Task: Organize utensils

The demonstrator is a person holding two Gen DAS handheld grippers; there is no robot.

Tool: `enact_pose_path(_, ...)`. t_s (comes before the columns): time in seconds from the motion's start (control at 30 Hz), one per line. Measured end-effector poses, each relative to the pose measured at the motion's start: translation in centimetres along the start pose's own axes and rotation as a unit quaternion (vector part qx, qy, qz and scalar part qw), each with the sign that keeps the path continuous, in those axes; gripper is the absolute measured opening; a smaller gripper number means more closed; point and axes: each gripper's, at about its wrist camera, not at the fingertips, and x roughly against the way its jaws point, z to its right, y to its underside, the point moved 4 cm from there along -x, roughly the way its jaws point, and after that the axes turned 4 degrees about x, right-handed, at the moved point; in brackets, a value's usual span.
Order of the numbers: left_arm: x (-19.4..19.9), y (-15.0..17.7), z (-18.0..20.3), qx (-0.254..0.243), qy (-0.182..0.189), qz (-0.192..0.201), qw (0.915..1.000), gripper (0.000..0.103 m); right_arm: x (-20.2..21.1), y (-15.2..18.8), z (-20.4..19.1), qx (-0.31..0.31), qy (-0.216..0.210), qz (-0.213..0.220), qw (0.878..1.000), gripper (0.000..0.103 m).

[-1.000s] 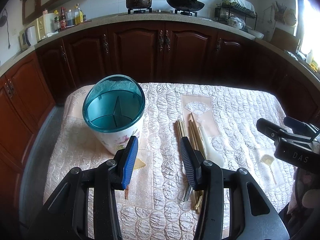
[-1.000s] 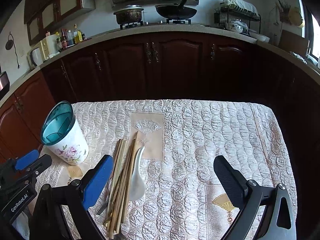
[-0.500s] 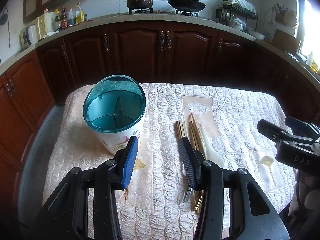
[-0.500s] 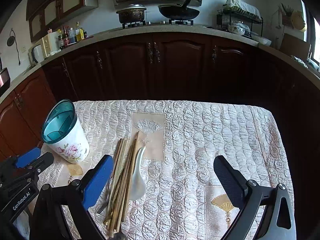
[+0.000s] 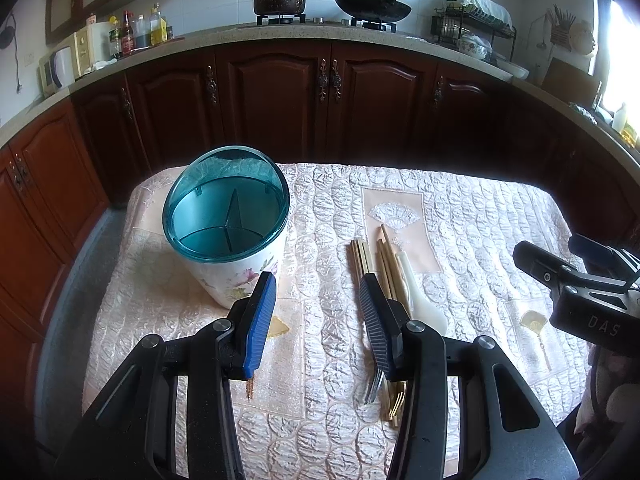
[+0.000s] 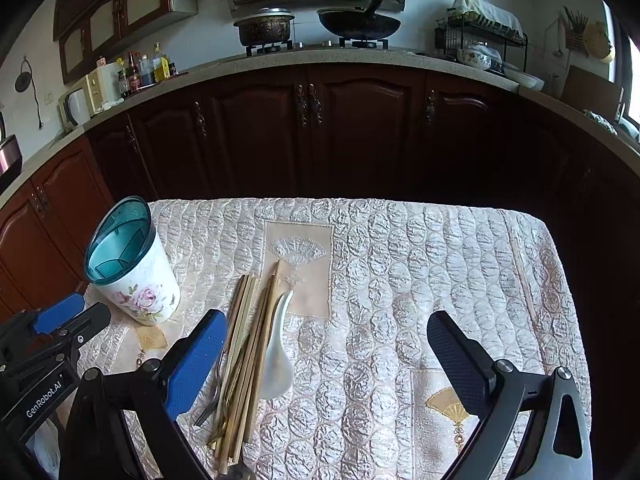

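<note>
A white floral utensil holder [image 5: 236, 256] with a teal divided insert stands upright at the table's left; it also shows in the right wrist view [image 6: 134, 280]. A bundle of wooden chopsticks [image 6: 248, 344] lies in the middle with a white ceramic spoon [image 6: 278, 356] beside it and a metal fork [image 6: 212, 396] at the near end. The chopsticks [image 5: 384, 264], spoon [image 5: 420, 300] and fork [image 5: 374, 386] also show in the left wrist view. My left gripper [image 5: 318, 304] is open and empty, between holder and utensils. My right gripper [image 6: 326, 344] is wide open and empty, above the utensils' right side.
The table wears a quilted pale cloth [image 6: 400, 264]. Dark wooden cabinets [image 6: 312, 128] stand beyond the far edge. A counter with a pot [image 6: 264, 28] and wok [image 6: 358, 22] is behind. The other gripper shows at each view's side.
Both views have shifted only slightly; the grippers hover nearly still. Nothing on the table has moved.
</note>
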Motion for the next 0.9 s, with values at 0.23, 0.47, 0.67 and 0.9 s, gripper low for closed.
enact_pose_path(0.23,-0.08,0.01,-0.03,-0.001,0.0,0.001,1.0,0.043,-0.25,0.1,-0.07,-0.001,0.001,-0.002,1.0,0.1)
enact_pose_path(0.47,0.09,-0.12,0.03,-0.004,-0.001,0.005,1.0,0.043,-0.41,0.17,-0.4,0.005,0.001,-0.003,1.0,0.1)
enact_pose_path(0.67,0.27,-0.26,0.07,-0.005,-0.003,0.009,0.9999,0.043,-0.4,0.21,-0.7,0.012,-0.001,-0.005,1.0,0.1)
enact_pose_path(0.9,0.22,-0.25,0.11,-0.008,-0.002,0.007,0.9999,0.043,-0.53,0.3,-0.79,0.016,-0.001,-0.006,1.0,0.1)
